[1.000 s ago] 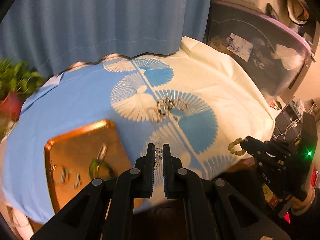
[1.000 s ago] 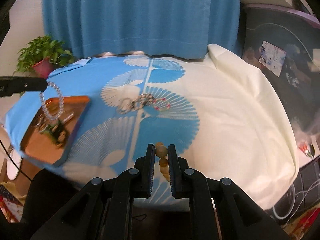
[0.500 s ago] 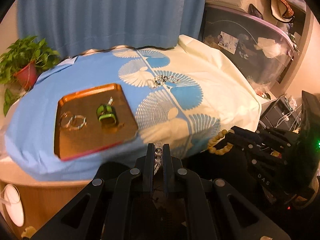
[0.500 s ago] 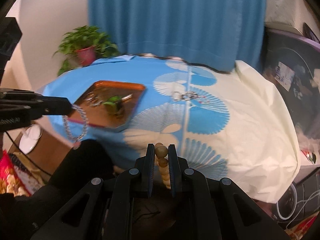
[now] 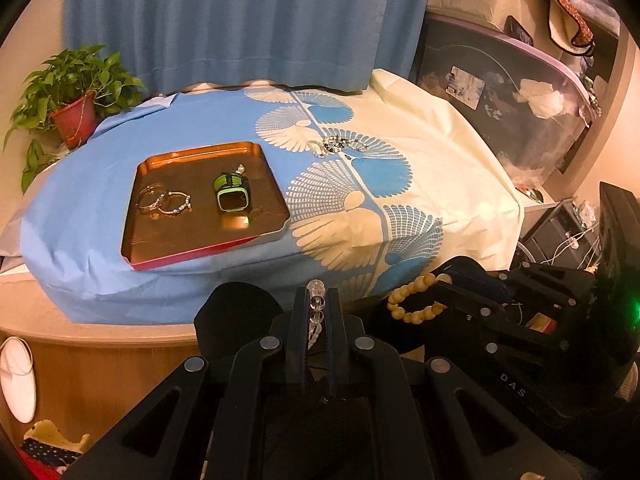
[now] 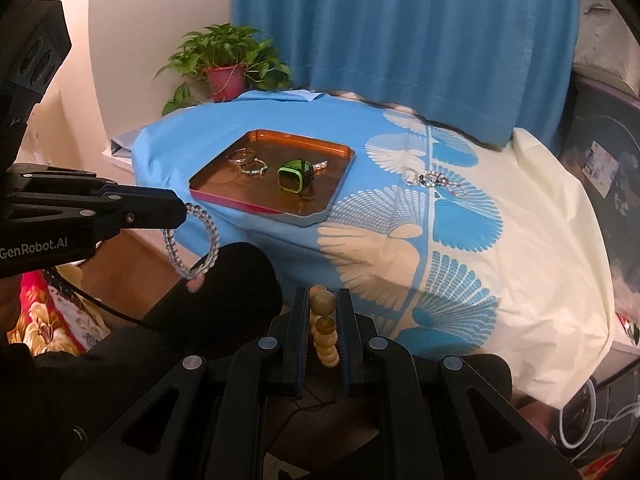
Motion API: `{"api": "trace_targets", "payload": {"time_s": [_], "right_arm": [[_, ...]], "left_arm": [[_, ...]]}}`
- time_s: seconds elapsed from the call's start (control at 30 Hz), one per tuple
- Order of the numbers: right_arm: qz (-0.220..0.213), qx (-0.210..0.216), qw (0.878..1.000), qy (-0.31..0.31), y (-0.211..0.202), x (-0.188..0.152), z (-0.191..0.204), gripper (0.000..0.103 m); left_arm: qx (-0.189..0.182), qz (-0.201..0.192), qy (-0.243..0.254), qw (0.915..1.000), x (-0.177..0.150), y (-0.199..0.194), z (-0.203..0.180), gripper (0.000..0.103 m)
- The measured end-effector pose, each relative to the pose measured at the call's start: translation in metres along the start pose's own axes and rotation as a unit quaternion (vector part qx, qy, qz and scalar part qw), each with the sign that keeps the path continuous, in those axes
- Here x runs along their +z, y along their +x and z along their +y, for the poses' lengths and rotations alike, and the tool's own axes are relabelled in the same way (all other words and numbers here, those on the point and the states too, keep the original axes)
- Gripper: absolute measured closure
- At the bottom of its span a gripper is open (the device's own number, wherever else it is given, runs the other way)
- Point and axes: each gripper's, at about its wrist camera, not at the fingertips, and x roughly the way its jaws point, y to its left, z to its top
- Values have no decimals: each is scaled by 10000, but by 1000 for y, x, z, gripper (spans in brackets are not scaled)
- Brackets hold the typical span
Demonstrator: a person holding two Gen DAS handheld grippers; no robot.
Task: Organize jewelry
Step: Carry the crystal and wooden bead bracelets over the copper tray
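Note:
My left gripper (image 5: 316,300) is shut on a clear glass bead bracelet (image 6: 192,240), held off the table's near edge. My right gripper (image 6: 323,308) is shut on a tan wooden bead bracelet (image 5: 416,298), also short of the table. An orange tray (image 5: 256,236) on the blue cloth holds a green watch (image 5: 232,196) and two thin bangles (image 5: 164,204). A tangle of loose jewelry (image 5: 340,144) lies on the fan-patterned cloth behind the tray, also in the right wrist view (image 6: 434,179).
A potted plant (image 5: 76,116) stands at the table's far left corner. A blue curtain (image 5: 248,20) hangs behind. A dark plastic storage bin (image 5: 512,108) stands to the right. Cables and clutter sit on the floor at the right (image 5: 576,236).
Both grippers have pulled back from over the table with their bracelets, so the whole table and tray now show farther away.

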Motion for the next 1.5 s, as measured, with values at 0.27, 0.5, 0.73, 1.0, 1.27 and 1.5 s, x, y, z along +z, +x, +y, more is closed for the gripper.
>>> {"api": "trace_targets", "payload": {"time_s": [0.27, 0.5, 0.73, 1.0, 1.27, 1.5], "right_arm": [[71, -6, 10000, -46, 3, 2, 3, 89], [189, -22, 9998, -84, 10, 5, 6, 89], [315, -9, 9994, -135, 23, 10, 11, 89], [436, -10, 9989, -195, 42, 19, 12, 89], [458, -16, 9986, -254, 69, 47, 12, 89], [274, 36, 9991, -322, 100, 91, 13, 89]], "left_arm": [[-17, -4, -29, 10000, 0, 1, 3, 98], [-66, 57, -109, 9999, 1, 7, 10, 98], [-91, 117, -198, 9997, 3, 14, 20, 98], [-97, 107, -425, 9990, 12, 23, 46, 98], [121, 2, -649, 9978, 36, 32, 85, 98], [318, -110, -807, 9962, 62, 45, 118, 98]]}}
